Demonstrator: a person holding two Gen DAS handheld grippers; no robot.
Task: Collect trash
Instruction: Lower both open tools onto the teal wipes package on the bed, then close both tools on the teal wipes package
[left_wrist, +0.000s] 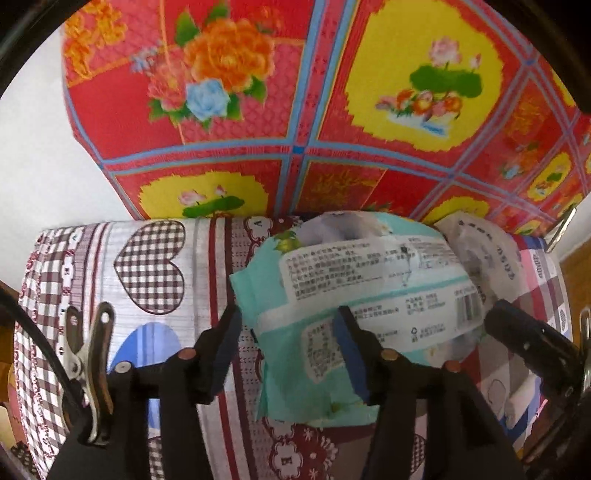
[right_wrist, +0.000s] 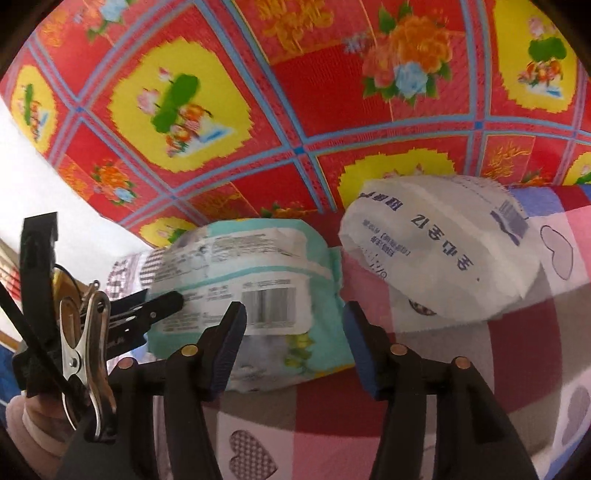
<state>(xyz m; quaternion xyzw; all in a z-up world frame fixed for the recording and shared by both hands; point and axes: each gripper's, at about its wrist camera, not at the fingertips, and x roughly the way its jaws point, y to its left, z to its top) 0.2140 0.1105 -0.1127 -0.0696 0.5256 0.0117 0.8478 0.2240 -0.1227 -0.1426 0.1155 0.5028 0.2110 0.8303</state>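
Note:
A crumpled teal wet-wipe packet (left_wrist: 332, 295) with white printed labels lies on the patchwork heart cloth (left_wrist: 155, 266). My left gripper (left_wrist: 286, 325) is open, its jaws either side of the packet's near left part. A white crumpled wrapper (left_wrist: 480, 243) with dark lettering lies just right of the packet. In the right wrist view the teal packet (right_wrist: 258, 288) is ahead left and the white wrapper (right_wrist: 450, 251) ahead right. My right gripper (right_wrist: 293, 321) is open, its jaws over the packet's right end. The left gripper's finger (right_wrist: 162, 306) touches the packet's left side.
A red, yellow and blue floral mat (left_wrist: 295, 110) stands behind the cloth and fills the background (right_wrist: 295, 110). A white wall (left_wrist: 44, 166) is at the left. Metal clips (left_wrist: 88, 354) hang by the left side of each gripper.

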